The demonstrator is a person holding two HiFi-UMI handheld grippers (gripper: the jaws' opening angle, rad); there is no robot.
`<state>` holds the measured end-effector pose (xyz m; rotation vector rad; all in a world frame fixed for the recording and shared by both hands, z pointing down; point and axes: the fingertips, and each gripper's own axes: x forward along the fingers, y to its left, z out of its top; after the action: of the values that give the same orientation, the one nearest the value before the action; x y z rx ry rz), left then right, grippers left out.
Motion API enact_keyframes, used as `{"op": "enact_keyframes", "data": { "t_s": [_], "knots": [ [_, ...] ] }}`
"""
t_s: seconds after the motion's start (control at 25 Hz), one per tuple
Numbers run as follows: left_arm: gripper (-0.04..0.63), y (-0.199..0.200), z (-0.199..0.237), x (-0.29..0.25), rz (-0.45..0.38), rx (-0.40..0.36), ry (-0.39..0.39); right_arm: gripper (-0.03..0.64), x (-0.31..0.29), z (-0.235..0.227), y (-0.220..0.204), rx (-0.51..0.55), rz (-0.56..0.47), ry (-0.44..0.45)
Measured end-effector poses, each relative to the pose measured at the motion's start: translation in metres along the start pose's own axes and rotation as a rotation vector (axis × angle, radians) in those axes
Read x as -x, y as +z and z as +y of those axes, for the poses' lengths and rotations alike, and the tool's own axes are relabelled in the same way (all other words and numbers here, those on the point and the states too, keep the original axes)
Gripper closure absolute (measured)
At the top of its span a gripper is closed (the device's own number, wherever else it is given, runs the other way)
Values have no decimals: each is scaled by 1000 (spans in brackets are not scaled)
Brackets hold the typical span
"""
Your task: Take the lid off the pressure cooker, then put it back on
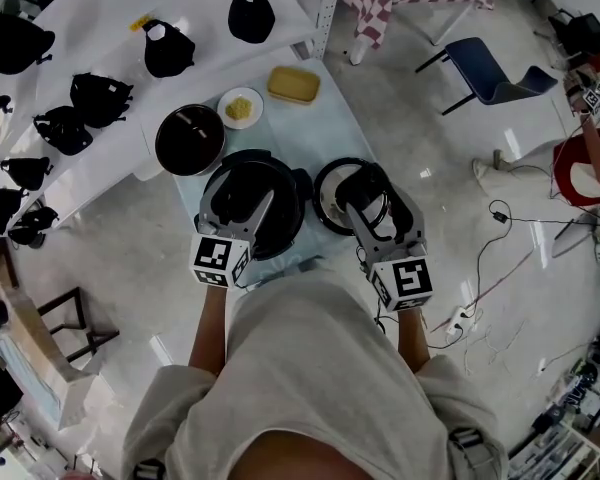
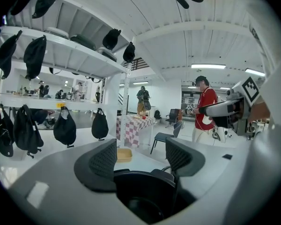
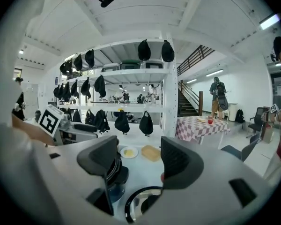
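Observation:
The black pressure cooker (image 1: 252,208) stands on a small pale-blue table (image 1: 325,128). Right beside it lies a round black-rimmed lid (image 1: 330,200) with a pale inside. My left gripper (image 1: 242,196) hovers open over the cooker, whose dark top (image 2: 145,196) fills the space under its jaws. Above the lid, my right gripper (image 1: 370,193) is open too. In the right gripper view the lid (image 3: 139,204) sits just below the jaws and the cooker (image 3: 114,175) stands to their left. Neither gripper holds anything.
Behind the cooker are a black round pot (image 1: 190,140), a white plate with yellow food (image 1: 240,108) and a yellow block (image 1: 293,85). White shelves with black bags (image 1: 80,98) run along the left. A blue chair (image 1: 490,68) and floor cables (image 1: 500,268) lie to the right.

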<state>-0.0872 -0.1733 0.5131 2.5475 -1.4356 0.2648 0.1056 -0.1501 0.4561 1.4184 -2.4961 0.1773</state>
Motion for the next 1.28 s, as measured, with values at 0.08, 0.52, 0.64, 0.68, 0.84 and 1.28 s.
{"op": "enact_keyframes", "data": {
  "t_s": [0.08, 0.52, 0.64, 0.68, 0.84, 1.28],
  "knots": [
    [287, 1, 1, 1, -2, 0, 3, 327, -8, -3, -18, -4, 43, 5],
    [287, 2, 12, 11, -6, 6, 27, 320, -76, -25, -205, -67, 489, 77],
    [287, 4, 14, 15, -8, 8, 39, 319, -86, -32, -249, -72, 621, 91],
    [287, 4, 15, 16, -9, 9, 43, 319, -88, -35, -263, -69, 667, 95],
    [287, 1, 17, 21, -5, 10, 58, 316, -96, -43, -295, -57, 794, 92],
    [287, -2, 25, 36, 9, 16, 109, 333, -106, -49, -339, -33, 1059, 134]
  ]
}}
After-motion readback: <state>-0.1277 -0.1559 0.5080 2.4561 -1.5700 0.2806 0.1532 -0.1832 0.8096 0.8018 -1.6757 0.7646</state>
